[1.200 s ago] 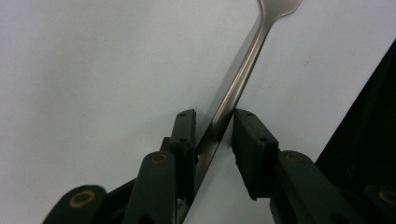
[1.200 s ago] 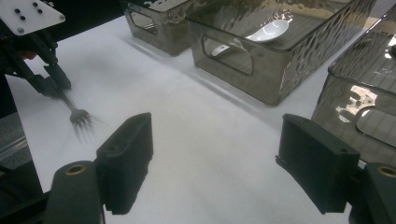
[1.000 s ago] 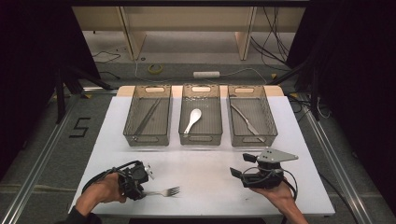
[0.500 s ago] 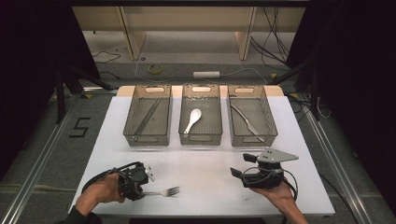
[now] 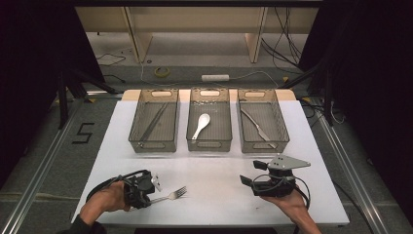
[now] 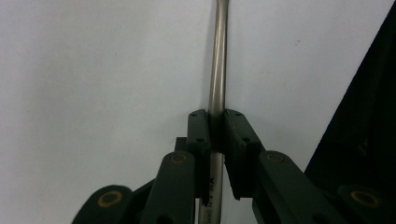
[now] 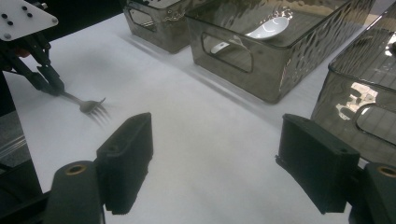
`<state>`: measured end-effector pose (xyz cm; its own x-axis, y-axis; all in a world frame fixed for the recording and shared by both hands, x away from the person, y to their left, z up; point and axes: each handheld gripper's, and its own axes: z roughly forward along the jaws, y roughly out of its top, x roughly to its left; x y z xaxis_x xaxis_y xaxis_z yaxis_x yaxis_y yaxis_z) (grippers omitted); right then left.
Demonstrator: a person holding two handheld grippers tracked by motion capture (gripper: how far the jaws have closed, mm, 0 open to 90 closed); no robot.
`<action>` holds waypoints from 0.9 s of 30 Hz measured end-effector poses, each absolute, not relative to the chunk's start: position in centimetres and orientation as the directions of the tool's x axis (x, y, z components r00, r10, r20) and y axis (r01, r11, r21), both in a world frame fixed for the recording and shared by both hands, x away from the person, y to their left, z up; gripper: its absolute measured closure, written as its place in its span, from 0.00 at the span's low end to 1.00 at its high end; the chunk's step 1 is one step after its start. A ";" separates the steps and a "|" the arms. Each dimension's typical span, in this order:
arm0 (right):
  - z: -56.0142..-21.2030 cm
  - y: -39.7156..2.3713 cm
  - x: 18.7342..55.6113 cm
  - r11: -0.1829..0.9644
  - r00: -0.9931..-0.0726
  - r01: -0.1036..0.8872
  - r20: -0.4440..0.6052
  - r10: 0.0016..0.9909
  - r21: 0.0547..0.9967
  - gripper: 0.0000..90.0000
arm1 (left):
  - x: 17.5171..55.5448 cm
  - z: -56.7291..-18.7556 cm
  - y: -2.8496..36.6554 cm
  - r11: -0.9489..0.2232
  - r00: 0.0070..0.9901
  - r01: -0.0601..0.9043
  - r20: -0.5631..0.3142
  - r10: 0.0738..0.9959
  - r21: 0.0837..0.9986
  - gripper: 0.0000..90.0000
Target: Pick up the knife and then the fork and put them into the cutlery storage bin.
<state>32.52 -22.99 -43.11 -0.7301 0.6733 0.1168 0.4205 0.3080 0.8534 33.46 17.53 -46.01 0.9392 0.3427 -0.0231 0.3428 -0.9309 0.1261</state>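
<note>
In the lower left of the high view, the left hand-held gripper lay low on the white surface, and the fork lay flat on that surface with its handle between the jaws and its tines pointing to the right, toward the middle of the frame. In the left gripper view the two black pads stood on both sides of the thin metal handle and touched it, so this hand-held gripper was clenched on the fork; its jaws had just been closing on the handle. The right hand-held gripper rested in the lower right of the high view, well apart from the fork, and in the right gripper view its jaws stood wide apart with only bare surface between them, so it was released. I counted one fork on the surface and three dark transparent bins in a row in the upper half of the surface: the left bin with long thin utensils that I could not identify, the middle bin with one white spoon, and the right bin with one metal utensil lying diagonally. The fork lay near the front edge of the surface, just beside the lower left corner. Between the two hand-held grippers and the row of bins there was a broad band of open white surface.
</note>
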 end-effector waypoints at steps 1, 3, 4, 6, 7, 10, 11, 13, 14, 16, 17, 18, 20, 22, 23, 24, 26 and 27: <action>-43.1 -23.0 32.5 0.307 -0.730 0.421 0.117 0.673 0.854 0.30 | 33.5 -46.0 17.6 -0.927 0.936 0.351 -0.032 0.350 0.133 0.90; -43.1 -23.0 32.5 0.307 -0.730 0.421 0.118 0.673 0.854 0.30 | 33.6 -46.0 17.7 -0.924 0.935 0.355 -0.043 0.352 0.142 0.90; -43.1 -23.0 32.5 0.308 -0.731 0.419 0.117 0.672 0.854 0.30 | 33.6 -45.9 17.7 -0.923 0.934 0.356 -0.042 0.354 0.148 0.90; -43.1 -23.0 32.5 0.307 -0.731 0.420 0.117 0.673 0.854 0.30 | 33.7 -45.7 17.6 -0.915 0.929 0.368 -0.038 0.367 0.167 0.90; -43.1 -23.0 32.5 0.306 -0.730 0.420 0.118 0.673 0.854 0.30 | 33.7 -45.6 17.5 -0.913 0.928 0.371 -0.032 0.371 0.169 0.90; -43.1 -23.0 32.5 0.304 -0.730 0.421 0.120 0.673 0.855 0.30 | 33.8 -45.2 17.4 -0.906 0.923 0.382 -0.029 0.384 0.184 0.90; -43.1 -23.0 32.5 0.304 -0.730 0.421 0.121 0.673 0.855 0.30 | 33.9 -45.2 17.3 -0.896 0.917 0.396 -0.032 0.398 0.199 0.90; -43.1 -23.0 32.5 0.304 -0.730 0.421 0.120 0.672 0.855 0.30 | 34.0 -45.0 17.2 -0.892 0.915 0.400 -0.035 0.402 0.212 0.90; -43.1 -23.0 32.5 0.306 -0.732 0.418 0.118 0.671 0.855 0.30 | 34.1 -44.9 17.1 -0.888 0.913 0.404 -0.039 0.406 0.218 0.90; -43.0 -22.8 32.5 0.306 -0.736 0.417 0.120 0.667 0.856 0.30 | 34.3 -44.6 16.7 -0.872 0.904 0.425 -0.057 0.425 0.243 0.90; -43.0 -22.7 32.5 0.310 -0.740 0.413 0.117 0.662 0.856 0.30 | 34.4 -44.5 16.5 -0.869 0.904 0.425 -0.064 0.424 0.251 0.90; -43.0 -22.6 32.4 0.312 -0.744 0.409 0.115 0.659 0.857 0.30 | 34.6 -44.3 16.3 -0.865 0.901 0.430 -0.070 0.428 0.258 0.90; -42.9 -22.2 32.3 0.318 -0.756 0.397 0.109 0.646 0.861 0.30 | 34.8 -44.1 15.7 -0.859 0.901 0.432 -0.086 0.426 0.275 0.90; -42.7 -21.7 32.1 0.333 -0.772 0.378 0.096 0.629 0.864 0.30 | 35.1 -43.8 15.0 -0.855 0.901 0.433 -0.109 0.420 0.284 0.90; -42.7 -21.4 32.0 0.344 -0.779 0.368 0.084 0.621 0.864 0.30 | 35.1 -43.8 14.6 -0.857 0.904 0.427 -0.113 0.412 0.288 0.90; -42.6 -21.1 31.9 0.357 -0.789 0.353 0.070 0.610 0.865 0.30 | 35.2 -43.7 14.1 -0.863 0.908 0.419 -0.113 0.404 0.284 0.90; -42.6 -20.4 31.7 0.378 -0.807 0.334 0.054 0.588 0.864 0.30 | 35.5 -43.5 13.3 -0.865 0.911 0.413 -0.114 0.397 0.284 0.90; -42.6 -20.1 31.5 0.388 -0.814 0.325 0.047 0.579 0.862 0.30 | 35.6 -43.3 12.8 -0.865 0.911 0.411 -0.121 0.393 0.286 0.90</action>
